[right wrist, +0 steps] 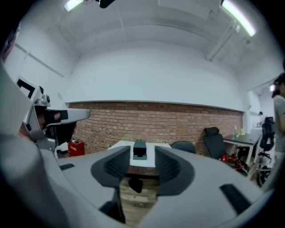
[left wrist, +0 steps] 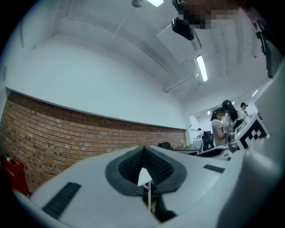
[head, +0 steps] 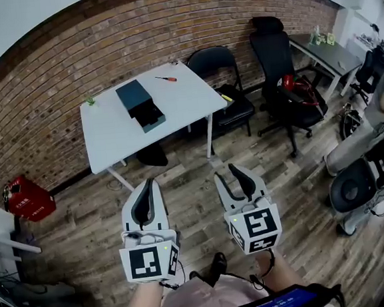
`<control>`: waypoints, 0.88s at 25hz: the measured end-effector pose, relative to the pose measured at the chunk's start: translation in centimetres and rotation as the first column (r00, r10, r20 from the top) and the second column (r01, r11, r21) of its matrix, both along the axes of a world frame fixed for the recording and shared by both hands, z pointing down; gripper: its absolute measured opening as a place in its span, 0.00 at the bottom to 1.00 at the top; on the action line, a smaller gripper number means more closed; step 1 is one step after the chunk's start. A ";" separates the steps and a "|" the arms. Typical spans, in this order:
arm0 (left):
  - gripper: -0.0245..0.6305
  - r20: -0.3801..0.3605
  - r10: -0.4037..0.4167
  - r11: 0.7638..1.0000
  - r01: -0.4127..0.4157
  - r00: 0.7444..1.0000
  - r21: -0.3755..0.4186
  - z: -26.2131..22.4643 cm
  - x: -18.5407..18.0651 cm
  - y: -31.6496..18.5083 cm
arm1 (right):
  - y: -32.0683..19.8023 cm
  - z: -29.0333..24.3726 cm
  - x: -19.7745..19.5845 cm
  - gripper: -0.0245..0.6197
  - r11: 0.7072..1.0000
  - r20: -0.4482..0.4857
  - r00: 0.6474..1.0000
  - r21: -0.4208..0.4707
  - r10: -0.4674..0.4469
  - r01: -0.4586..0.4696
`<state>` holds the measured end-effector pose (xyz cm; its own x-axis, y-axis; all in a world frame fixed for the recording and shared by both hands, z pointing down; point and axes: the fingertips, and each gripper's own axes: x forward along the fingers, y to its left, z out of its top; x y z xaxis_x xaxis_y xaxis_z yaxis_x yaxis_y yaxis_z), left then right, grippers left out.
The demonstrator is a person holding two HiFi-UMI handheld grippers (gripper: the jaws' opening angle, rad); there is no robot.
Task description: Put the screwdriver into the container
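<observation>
"White table (head: 110,133) ahead of both pairs of jaws. What's on it?"

"A dark teal container (head: 141,104), lying near the middle of the top. The screwdriver (head: 166,79), with its red handle, lies flat beyond the container and a little right of it, apart from it and well away from either pair of jaws."

"How does the left gripper (head: 148,185) stand?"

"Clenched on nothing. In the left gripper view its pads (left wrist: 129,165) meet, with only a sliver of light below their tips. That view tilts up past the brick wall (left wrist: 67,133) towards the ceiling."

"And the right gripper (head: 225,172)?"

"Released, jaws apart and empty. In the right gripper view the gap between them frames the container far ahead on the table, nowhere near the pads. I cannot make out the screwdriver in that view."

"Anything close to the jaws?"

"Only wooden floor (head: 181,177) under them, with the table well ahead of their tips. A red canister (head: 27,197) sits far off to the left of the left jaws, against the wall. Black chairs (head: 219,80) stand ahead and to the right of the right jaws, beside the table."
</observation>
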<state>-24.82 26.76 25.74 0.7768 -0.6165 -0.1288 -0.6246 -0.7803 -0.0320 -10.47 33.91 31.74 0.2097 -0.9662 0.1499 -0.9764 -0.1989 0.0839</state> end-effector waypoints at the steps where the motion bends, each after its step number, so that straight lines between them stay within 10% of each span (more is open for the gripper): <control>1: 0.06 0.002 -0.004 1.000 0.004 1.000 0.000 0.0 0.2 0.0 | -0.1 -0.1 0.2 0.35 1.000 0.001 1.000 0.004 -0.010 0.010; 22: 0.06 0.040 -0.092 0.995 0.093 0.995 -0.028 2.6 7.1 -3.5 | -4.6 1.8 9.0 0.32 0.998 -0.021 0.998 -0.026 -0.060 0.060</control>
<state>-17.74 23.31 28.36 0.7201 -0.6892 -0.0800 -0.6930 -0.7200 -0.0354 -1.46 29.31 33.54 0.1548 -0.9732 0.1702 -0.9845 -0.1375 0.1091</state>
